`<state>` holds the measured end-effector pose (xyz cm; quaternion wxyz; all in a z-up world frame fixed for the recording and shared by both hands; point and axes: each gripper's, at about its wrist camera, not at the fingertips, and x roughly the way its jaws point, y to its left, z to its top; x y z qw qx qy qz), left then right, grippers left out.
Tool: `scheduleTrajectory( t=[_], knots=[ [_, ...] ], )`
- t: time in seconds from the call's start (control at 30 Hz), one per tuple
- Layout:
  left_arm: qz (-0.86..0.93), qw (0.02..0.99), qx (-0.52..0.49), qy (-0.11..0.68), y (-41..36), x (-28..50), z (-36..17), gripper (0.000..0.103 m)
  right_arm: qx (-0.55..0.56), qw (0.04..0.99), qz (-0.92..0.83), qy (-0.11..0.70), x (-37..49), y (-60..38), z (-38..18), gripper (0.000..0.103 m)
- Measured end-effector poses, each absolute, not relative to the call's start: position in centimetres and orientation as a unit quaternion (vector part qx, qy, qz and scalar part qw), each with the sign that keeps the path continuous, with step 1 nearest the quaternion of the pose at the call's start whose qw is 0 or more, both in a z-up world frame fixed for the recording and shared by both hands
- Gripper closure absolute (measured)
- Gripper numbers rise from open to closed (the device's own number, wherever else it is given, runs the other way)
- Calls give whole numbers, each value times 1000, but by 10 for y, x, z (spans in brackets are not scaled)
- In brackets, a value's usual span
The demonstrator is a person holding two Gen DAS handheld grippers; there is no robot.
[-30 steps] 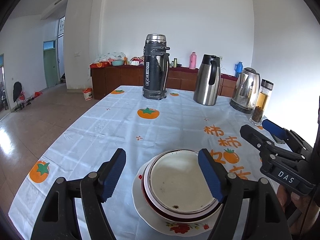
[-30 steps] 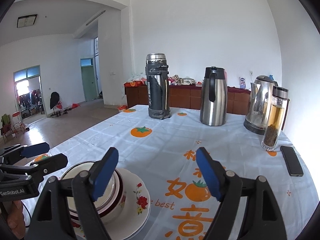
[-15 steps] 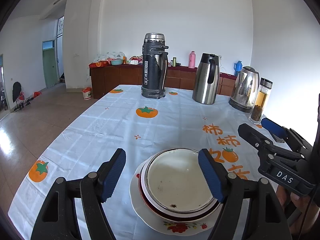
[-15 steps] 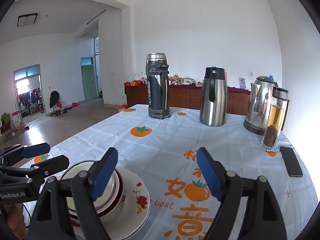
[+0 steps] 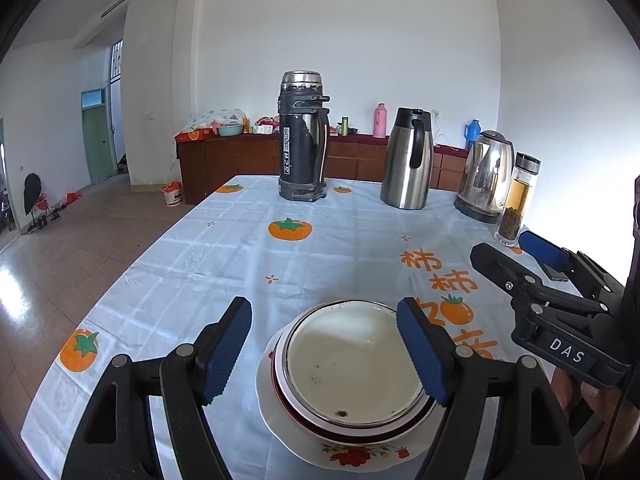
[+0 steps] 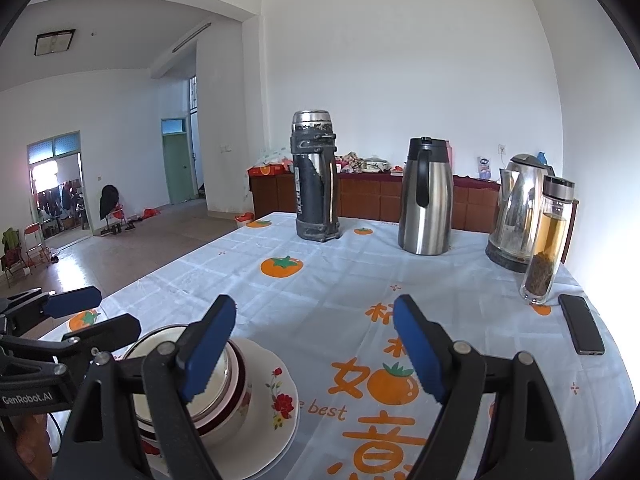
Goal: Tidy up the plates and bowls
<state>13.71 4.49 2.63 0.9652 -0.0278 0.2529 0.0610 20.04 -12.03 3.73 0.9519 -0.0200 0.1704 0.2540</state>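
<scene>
A stack of white bowls (image 5: 352, 364) with a red band sits on a flowered white plate (image 5: 360, 450) near the table's front edge. The stack also shows in the right wrist view (image 6: 218, 390), on the plate (image 6: 276, 404). My left gripper (image 5: 324, 350) is open and empty, held just above and in front of the bowls. My right gripper (image 6: 314, 350) is open and empty, to the right of the stack; it shows in the left wrist view (image 5: 520, 256) too.
At the table's far side stand a black thermos (image 5: 303, 136), a steel jug (image 5: 407, 158), a kettle (image 5: 485, 176) and a glass tea bottle (image 5: 516, 200). A phone (image 6: 581, 324) lies at the right edge. The table (image 5: 224, 264) has a tomato-print cloth.
Both grippers have drawn back and up slightly from the stack. Both stay open. The bowls and plate have not moved.
</scene>
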Motion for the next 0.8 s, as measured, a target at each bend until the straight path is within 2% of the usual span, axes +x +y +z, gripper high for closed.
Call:
scheduleTrajectory(
  t=[0.8],
  knots=[
    [67,966,-12,248,44,141,32,26,-19,952,244,182,207,-127,35,19]
  ],
)
